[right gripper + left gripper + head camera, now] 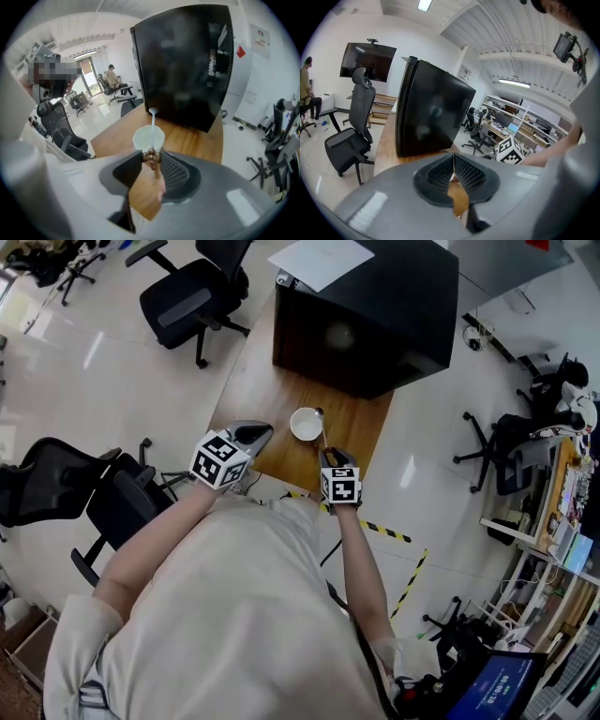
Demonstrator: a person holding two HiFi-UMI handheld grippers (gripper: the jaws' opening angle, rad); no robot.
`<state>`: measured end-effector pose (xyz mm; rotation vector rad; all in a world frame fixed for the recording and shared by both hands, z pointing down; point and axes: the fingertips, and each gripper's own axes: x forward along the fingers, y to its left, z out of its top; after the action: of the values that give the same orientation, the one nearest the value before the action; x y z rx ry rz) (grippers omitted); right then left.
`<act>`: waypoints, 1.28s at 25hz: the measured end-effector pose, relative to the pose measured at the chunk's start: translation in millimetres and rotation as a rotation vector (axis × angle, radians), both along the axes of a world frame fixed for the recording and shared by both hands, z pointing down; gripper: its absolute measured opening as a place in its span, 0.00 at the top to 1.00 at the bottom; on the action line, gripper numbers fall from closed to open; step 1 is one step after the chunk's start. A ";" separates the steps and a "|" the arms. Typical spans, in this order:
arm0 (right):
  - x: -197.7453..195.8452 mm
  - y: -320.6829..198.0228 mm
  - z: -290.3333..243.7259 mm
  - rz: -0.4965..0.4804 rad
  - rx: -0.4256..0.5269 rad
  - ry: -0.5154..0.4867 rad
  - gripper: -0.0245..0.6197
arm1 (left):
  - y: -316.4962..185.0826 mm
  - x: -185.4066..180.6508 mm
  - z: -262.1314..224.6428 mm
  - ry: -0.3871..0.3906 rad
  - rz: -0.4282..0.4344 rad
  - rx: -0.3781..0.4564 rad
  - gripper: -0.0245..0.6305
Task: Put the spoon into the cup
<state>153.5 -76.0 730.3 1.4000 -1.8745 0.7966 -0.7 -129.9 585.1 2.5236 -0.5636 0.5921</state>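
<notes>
A white cup (305, 424) stands on the wooden table (267, 371) near its front edge. My right gripper (330, 454) is shut on the spoon (322, 430), just right of the cup. In the right gripper view the pads clamp the brown beaded end of the spoon (153, 124). Its pale stem runs forward over the cup (142, 140), and its bowl is held above the table beyond the cup. My left gripper (255, 435) hovers left of the cup. In the left gripper view its pads (461, 171) meet at the tip of the left gripper (453, 159), with nothing held.
A large black box (366, 315) with a white sheet (319, 261) on top fills the back of the table. Office chairs (187, 296) (56, 488) stand to the left. Yellow-black tape (389, 532) marks the floor at the right.
</notes>
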 end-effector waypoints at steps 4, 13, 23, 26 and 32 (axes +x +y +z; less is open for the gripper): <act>-6.2 0.5 8.8 -0.032 -0.063 0.013 0.77 | -2.8 -0.5 -0.3 0.006 -0.004 0.007 0.95; -16.7 -1.1 27.2 -0.071 -0.168 0.033 0.77 | -5.8 -5.8 2.7 0.010 -0.014 -0.001 0.95; -14.8 -1.9 42.5 -0.072 -0.237 0.072 0.77 | -10.8 -2.1 1.8 0.013 -0.007 0.006 0.95; -13.7 -3.9 45.4 -0.074 -0.246 0.078 0.77 | -15.2 -3.6 1.1 0.013 -0.011 0.007 0.95; -16.0 -7.1 46.5 -0.078 -0.249 0.085 0.77 | -19.8 -5.3 2.2 0.013 -0.014 0.005 0.95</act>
<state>137.5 -83.2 776.8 1.1809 -1.6898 0.8836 -6.0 -149.7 587.3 2.5239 -0.5777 0.5700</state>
